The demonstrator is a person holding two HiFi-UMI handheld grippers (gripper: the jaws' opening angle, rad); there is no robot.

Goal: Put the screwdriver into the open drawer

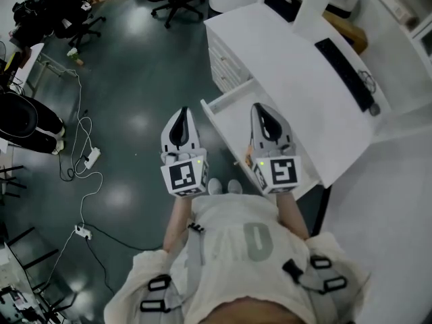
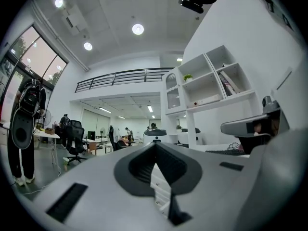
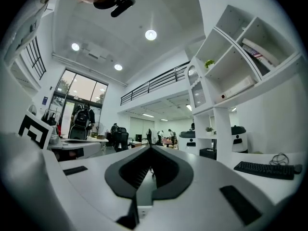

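i'm holding left gripper [image 1: 182, 113] and right gripper [image 1: 260, 110] out front, side by side, jaws pressed together on both, nothing gripped.

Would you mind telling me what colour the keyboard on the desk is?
The keyboard is black; the head view shows it best.

Glossy grey floor [image 1: 128, 93]; smooth matt white desk [image 1: 283, 66] and drawer [image 1: 233, 123].

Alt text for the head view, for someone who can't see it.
Seen from above, a person holds the left tool and right tool side by side, the right over an open white drawer of a white desk with a black keyboard.
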